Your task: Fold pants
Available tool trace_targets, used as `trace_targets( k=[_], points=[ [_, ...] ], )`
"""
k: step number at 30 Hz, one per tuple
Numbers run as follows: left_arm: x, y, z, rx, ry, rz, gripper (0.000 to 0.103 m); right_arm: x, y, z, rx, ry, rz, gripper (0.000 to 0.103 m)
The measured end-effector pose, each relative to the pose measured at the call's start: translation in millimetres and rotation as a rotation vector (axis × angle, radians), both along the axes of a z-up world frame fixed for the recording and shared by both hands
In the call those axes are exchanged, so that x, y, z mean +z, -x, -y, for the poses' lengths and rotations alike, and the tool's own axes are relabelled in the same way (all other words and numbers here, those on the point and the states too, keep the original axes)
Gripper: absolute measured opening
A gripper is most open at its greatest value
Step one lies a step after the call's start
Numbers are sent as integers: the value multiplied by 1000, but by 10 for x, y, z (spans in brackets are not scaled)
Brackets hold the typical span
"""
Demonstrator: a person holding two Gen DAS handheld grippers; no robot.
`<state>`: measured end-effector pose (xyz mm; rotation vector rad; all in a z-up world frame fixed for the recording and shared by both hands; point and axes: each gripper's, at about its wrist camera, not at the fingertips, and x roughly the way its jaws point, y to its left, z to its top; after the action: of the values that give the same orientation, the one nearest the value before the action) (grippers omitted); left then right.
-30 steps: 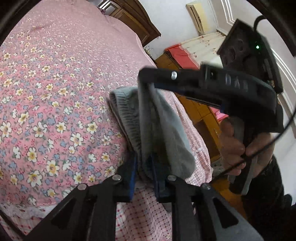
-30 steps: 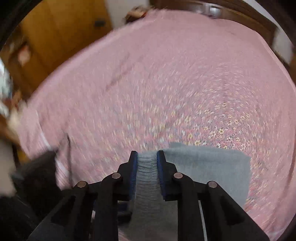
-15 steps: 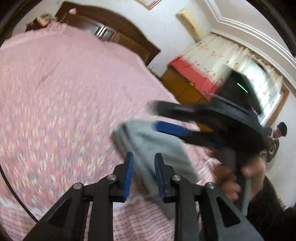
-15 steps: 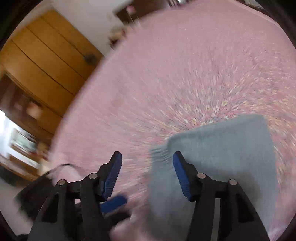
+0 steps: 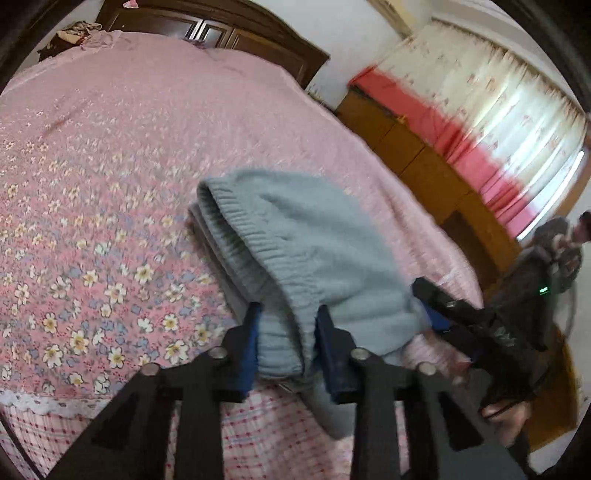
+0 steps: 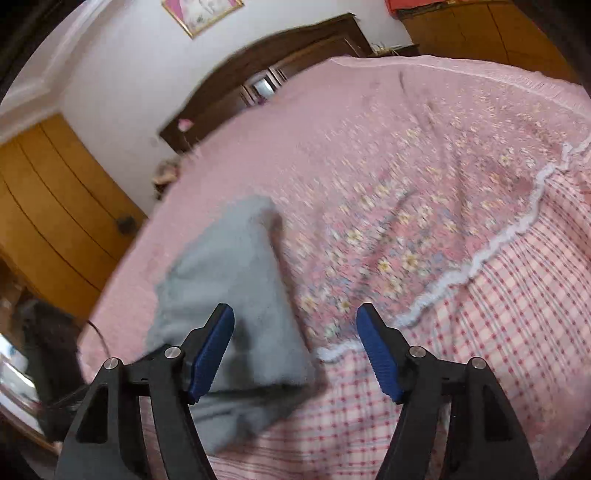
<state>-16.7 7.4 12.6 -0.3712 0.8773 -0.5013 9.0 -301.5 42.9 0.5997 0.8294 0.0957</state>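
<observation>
The grey-blue pants (image 5: pixel 295 258) lie folded into a thick bundle on the pink flowered bedspread (image 5: pixel 92 184), near the bed's front edge. My left gripper (image 5: pixel 286 347) is shut on the ribbed waistband end of the pants. My right gripper (image 6: pixel 295 347) is open and empty, just in front of the pants (image 6: pixel 229 280); it also shows in the left wrist view (image 5: pixel 436 314), at the right side of the bundle.
The bedspread's white lace trim (image 6: pixel 498 243) and a red checked sheet (image 6: pixel 480 332) mark the front edge of the bed. A dark wooden headboard (image 5: pixel 207 26) stands at the far end. Wooden cabinets (image 6: pixel 48 206) and a person (image 5: pixel 565 251) are beside the bed.
My right gripper has opened and let go of the pants, then drawn back to the side. The left gripper stays shut on the waistband, and the bundle now rests on the bed.
</observation>
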Motion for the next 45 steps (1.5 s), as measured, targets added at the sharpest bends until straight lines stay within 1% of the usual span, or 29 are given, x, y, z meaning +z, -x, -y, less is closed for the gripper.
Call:
trace_targets(
  k=[2,4,7,8,9,10,11,13,16,17,18,19,20,21,23,25,26,28,29,30,33,35,37,38,39,41,42,43,45],
  points=[
    [99,90,-46,3,33,24,26,28,48,88,-5,-7,7,71],
    [118,154,-78,5,55,14,26,-3,45,83,9,-26,-3,71],
    [-123,119,-134,34,53,-85,28,-79,-6,31,31,37,-58,71],
    [-290,161,-169,50,75,-140,30,-78,1,-22,41,66,-61,71],
    [-325,205,-199,67,100,-152,31,-44,26,-76,47,99,-56,70],
    [-300,234,-208,71,109,-140,34,10,61,-139,58,125,-45,71],
    [-246,234,-193,61,95,-122,35,68,109,-178,83,149,-30,70],
    [-106,342,-223,76,42,-50,37,120,206,-274,126,175,-10,70],
    [206,496,-110,179,-93,146,38,272,430,-422,187,268,19,65],
    [294,535,-1,169,-122,191,38,328,536,-482,196,320,46,56],
    [299,490,128,143,-163,209,38,353,607,-537,200,351,60,43],
    [350,440,285,99,-220,225,38,361,668,-574,218,352,65,38],
    [374,367,357,64,-242,219,38,352,673,-618,241,309,60,33],
    [345,274,457,17,-259,188,37,324,666,-632,248,251,54,33],
    [202,-62,577,-37,-280,81,31,209,571,-581,211,143,9,33],
    [51,-228,603,-21,-319,39,29,69,456,-488,150,91,-57,34],
    [-24,-239,607,-6,-323,36,29,-15,377,-430,126,27,-90,34],
    [-68,-200,573,30,-292,36,29,-36,331,-396,107,-49,-97,34],
    [-61,-177,562,35,-299,42,29,-25,352,-358,108,-66,-76,27],
    [-54,-156,547,36,-307,48,29,-12,397,-334,111,-68,-53,6],
    [-75,-95,494,35,-276,38,29,-19,586,-347,135,-48,-61,5],
    [-34,-131,382,35,-242,27,29,-22,715,-360,147,-71,-73,4],
    [3,-188,342,34,-261,35,29,-8,837,-341,151,-86,-68,4],
    [118,-254,174,44,-271,36,29,-14,871,-339,148,-81,-76,1],
    [169,-301,147,57,-270,33,28,-20,913,-315,144,-81,-79,1],
    [223,-368,74,65,-222,18,28,-31,926,-298,113,-65,-94,2],
    [261,-386,50,68,-214,20,28,-28,962,-263,107,-61,-97,4],
    [301,-402,36,68,-217,30,28,-11,945,-209,110,-66,-90,10],
    [336,-458,43,48,-252,45,29,92,865,-236,156,-99,-42,45]
  ],
)
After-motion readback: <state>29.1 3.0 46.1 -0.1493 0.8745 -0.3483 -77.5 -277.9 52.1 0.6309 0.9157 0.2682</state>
